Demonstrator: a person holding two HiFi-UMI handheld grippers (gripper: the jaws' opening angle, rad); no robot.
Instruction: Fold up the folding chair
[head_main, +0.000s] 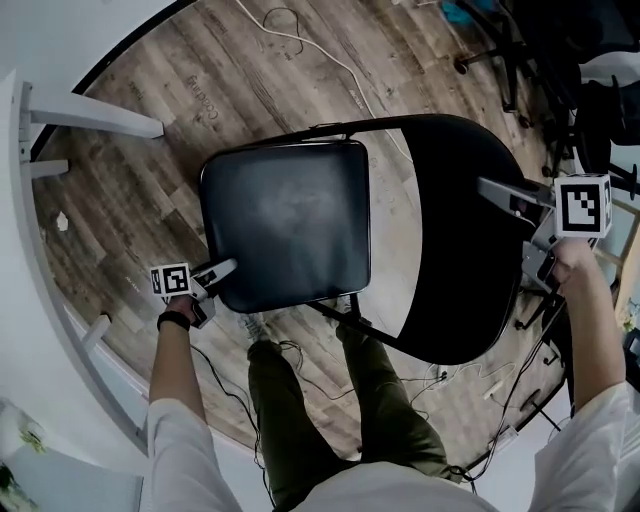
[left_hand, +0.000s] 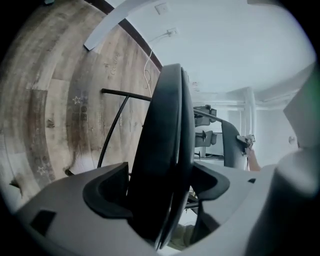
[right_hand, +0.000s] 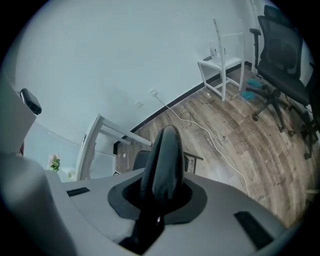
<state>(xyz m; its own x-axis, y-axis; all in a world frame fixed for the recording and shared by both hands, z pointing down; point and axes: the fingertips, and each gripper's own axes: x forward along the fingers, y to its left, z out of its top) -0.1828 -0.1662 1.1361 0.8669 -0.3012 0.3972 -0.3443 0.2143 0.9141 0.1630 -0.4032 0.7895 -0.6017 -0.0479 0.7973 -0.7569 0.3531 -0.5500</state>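
Wood-plank floor (head_main: 130, 200) under a white wall. Black folding chair (head_main: 440, 300) stands open at centre. A white bench leg (head_main: 90, 118) lies left of the chair, a white cable (head_main: 330, 55) runs beyond it, and an office chair (right_hand: 282, 55) stands well apart to its right. The person's legs (head_main: 290, 400) stand against the chair's near side. Left tongs (head_main: 225, 268) clamp the near-left corner of the chair's seat (head_main: 285, 220). Right tongs (head_main: 497, 192) are closed tight on the top edge of the chair's backrest (right_hand: 165, 155).
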